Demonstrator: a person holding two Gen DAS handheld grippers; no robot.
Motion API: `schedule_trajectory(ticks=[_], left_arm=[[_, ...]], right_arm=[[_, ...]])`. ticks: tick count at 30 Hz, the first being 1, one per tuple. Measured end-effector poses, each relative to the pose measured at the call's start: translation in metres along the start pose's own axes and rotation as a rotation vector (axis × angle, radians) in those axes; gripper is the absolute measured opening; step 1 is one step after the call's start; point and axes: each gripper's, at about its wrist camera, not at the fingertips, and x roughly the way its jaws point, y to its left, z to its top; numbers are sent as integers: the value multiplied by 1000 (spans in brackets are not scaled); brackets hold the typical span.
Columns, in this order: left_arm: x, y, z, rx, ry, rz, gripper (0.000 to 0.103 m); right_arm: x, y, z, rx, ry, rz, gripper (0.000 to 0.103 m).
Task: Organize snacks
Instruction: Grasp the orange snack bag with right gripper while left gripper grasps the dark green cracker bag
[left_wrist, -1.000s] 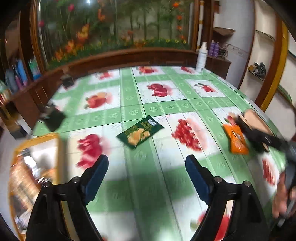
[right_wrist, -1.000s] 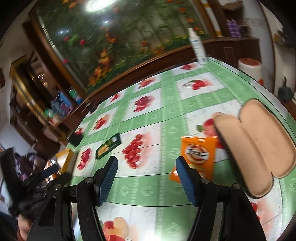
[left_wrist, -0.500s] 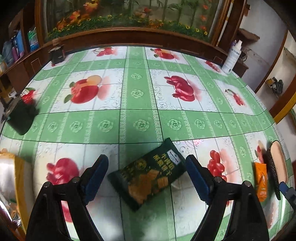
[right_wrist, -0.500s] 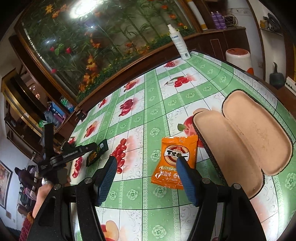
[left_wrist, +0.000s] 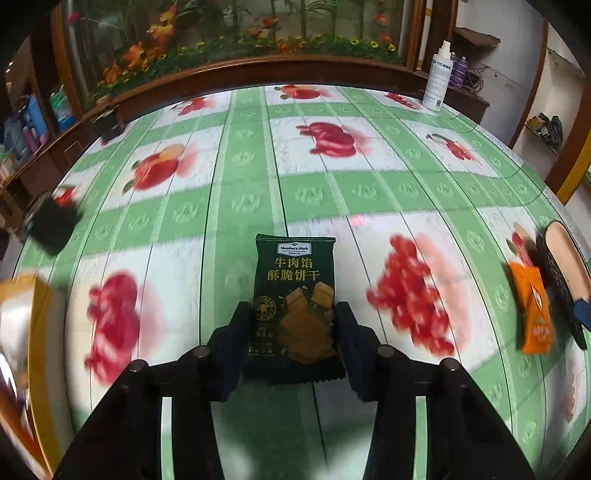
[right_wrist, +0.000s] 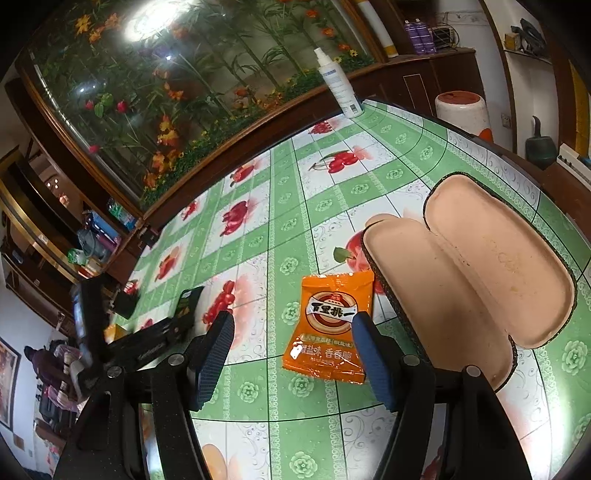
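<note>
While the left claw (left_wrist: 294, 321) is closed on the green packet (left_wrist: 294, 306), its pads pinch only the packet's side edges near the lower half, so I judge the thin film could buckle or slide out if the packet is swung quickly toward the yellow box (left_wrist: 22, 332) at the left edge. In this left view the claw points level along the desk (left_wrist: 258, 177), with the packet standing flat-faced between the jaws and its top end free. From the right view, the right claw (right_wrist: 291, 350) hangs spread wide and empty above the orange packet (right_wrist: 330, 328), tilted down toward it; the packet lies flat on the desk just beside the open glasses case (right_wrist: 469, 288). A descent off-centre could catch the case's rim and shove it instead of the packet.
</note>
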Motion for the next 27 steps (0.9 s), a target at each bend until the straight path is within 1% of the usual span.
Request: schedule_trajectory(ticks=[3,6,10,12,16,18,20,21,22,24,27], left_arm=[[-10,-3,-18,6,-40,0,45],[-12,1,-21,-6,-53,-7,45],[-12,5,-22,-12,-72,-9,45],[-11,6,-22,-9,-78,-6,45],[-12,7,-23,-13,-86,-14,45],[-12,8,-23,-16,-87,-19,45],[-12,9,-23,-18,-87,-22,45],[-12,9,-22,-17,-87,-21,45],[-12,10,-22,-18,-88,-21,45],[-12,9,-22,-18,-87,-21,45],[-12,10,-22,-18,-87,-20,45]], right_arm=[[6,3,-2,-18,17,-24,70],[14,7,-6,-48,30,-60,72],[26,15,-12,-103,35,-163,73],[33,18,-13,-128,36,-232,73],[53,18,-14,-148,82,-278,74],[60,27,-17,-209,85,-337,75],[64,33,-20,-239,81,-373,76],[65,36,-22,-257,80,-383,75],[65,38,-23,-266,77,-382,71],[65,42,-26,-291,71,-373,66],[68,51,-30,-329,79,-327,64]])
